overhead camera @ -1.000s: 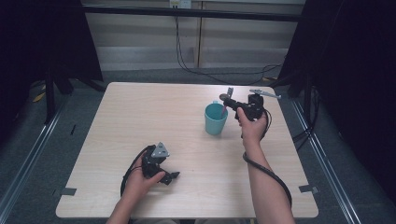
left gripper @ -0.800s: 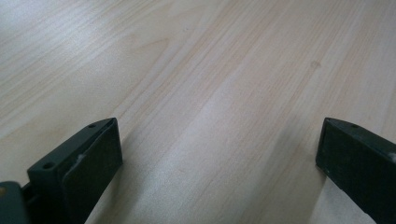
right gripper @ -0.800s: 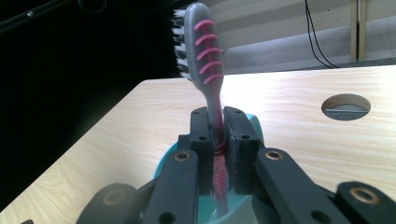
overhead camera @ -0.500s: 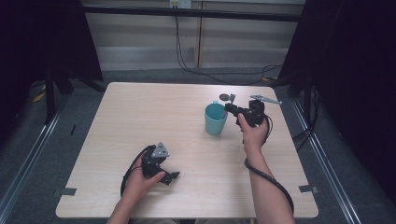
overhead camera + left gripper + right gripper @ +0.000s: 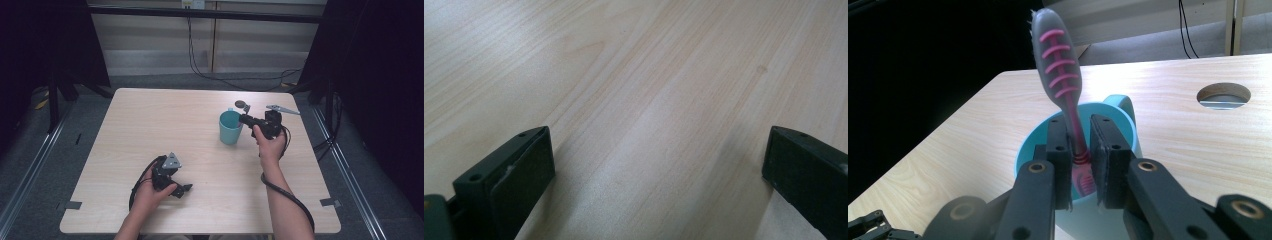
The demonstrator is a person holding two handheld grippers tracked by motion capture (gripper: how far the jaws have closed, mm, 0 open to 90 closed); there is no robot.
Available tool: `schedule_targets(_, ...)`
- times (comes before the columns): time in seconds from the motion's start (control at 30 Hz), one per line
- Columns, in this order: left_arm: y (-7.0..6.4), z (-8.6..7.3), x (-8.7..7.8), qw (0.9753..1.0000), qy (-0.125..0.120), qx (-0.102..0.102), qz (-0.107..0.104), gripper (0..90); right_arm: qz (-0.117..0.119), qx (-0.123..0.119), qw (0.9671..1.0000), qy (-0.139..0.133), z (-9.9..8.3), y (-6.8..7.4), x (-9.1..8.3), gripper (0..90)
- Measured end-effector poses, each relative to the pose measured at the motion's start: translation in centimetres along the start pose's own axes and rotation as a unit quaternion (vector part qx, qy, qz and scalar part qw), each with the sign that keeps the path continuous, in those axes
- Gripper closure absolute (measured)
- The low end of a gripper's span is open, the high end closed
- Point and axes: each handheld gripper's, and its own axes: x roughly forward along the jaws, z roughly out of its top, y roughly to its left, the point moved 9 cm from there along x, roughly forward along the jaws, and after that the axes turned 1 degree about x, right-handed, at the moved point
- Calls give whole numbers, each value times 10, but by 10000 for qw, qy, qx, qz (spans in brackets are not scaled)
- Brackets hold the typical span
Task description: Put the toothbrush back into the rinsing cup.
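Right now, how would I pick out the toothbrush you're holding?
Start at the teal cup on the right half of the wooden table. Just over its rim, the right gripper clamps a grey toothbrush by its pink neck. Pink ribs cross the back of its head.

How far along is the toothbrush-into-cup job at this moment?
Done: the right tongs are shut on the toothbrush, carried over the teal cup. In hand: the brush is held head up above the cup's opening. Left: lowering and releasing it. The left tongs sit open over bare table.
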Motion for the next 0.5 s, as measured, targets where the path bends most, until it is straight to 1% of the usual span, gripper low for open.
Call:
schedule_targets(0.1,0,0,0,10000,-1,0,1,1,-10,-18,10000,17,0,1,-1,780)
schedule_targets(0.2,0,0,0,10000,0,-1,0,1,-28,-50,10000,32,-1,2,-1,752)
schedule_targets(0.5,0,0,0,10000,-2,-4,0,1,-174,-52,9998,30,-2,-2,-6,598)
